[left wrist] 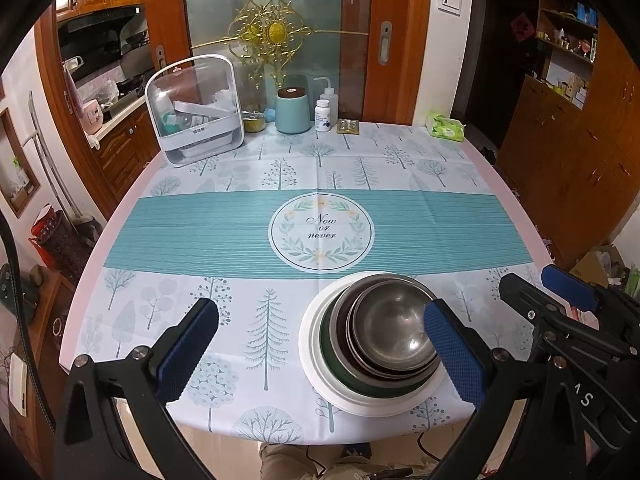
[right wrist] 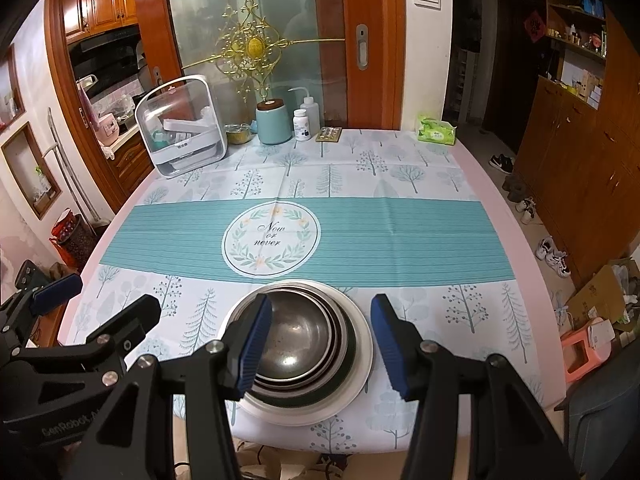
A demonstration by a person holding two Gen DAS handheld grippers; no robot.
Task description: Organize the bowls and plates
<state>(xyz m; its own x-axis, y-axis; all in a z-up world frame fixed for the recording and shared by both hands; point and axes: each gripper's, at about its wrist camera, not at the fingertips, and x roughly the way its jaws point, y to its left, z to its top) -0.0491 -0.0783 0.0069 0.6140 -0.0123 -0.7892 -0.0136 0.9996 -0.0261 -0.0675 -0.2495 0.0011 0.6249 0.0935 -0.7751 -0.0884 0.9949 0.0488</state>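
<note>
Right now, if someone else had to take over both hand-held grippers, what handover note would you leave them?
Left hand-held gripper: open, empty, above the table's near edge, its right pad in front of the stack.
Right hand-held gripper: open, empty, fingers either side of the stack's right half, not gripping.
Dishes: steel bowls nested inside one another, sitting in a dark green dish on a white plate, near the table's front edge.
Done: everything looks gathered into one nested stack.
Left: no loose plates or bowls show on the tablecloth; probably only moving the stack, if anything.
</note>
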